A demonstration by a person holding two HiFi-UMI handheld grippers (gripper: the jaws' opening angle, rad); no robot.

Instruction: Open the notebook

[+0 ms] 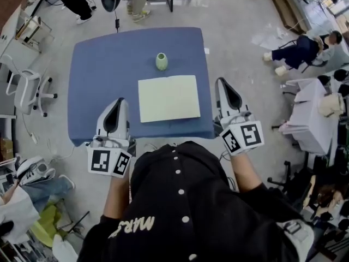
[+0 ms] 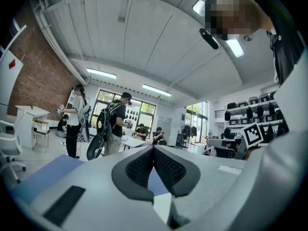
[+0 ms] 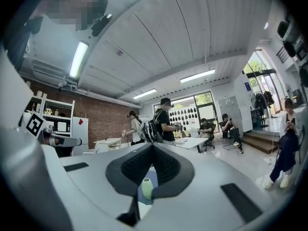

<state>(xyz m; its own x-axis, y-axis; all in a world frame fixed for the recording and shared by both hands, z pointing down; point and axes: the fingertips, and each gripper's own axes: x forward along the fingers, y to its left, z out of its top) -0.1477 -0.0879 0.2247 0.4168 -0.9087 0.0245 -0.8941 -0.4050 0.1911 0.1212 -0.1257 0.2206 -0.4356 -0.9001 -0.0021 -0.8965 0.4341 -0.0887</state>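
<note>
The notebook (image 1: 168, 98) lies open on the blue table (image 1: 103, 64), its pale pages facing up, near the front edge. My left gripper (image 1: 115, 112) is held up at the table's front left, shut with nothing between its jaws. My right gripper (image 1: 227, 92) is raised to the right of the notebook, past the table's right edge, also shut and empty. In the left gripper view the jaws (image 2: 154, 150) meet tip to tip and a strip of pale page (image 2: 161, 207) shows below them. In the right gripper view the gripper (image 3: 153, 149) points level across the room.
A small green vase (image 1: 161, 61) stands behind the notebook at mid table; it also shows as the vase (image 3: 147, 187) between the right jaws' lower gap. Several people, chairs and desks surround the table. A white chair (image 1: 27, 91) sits left of it.
</note>
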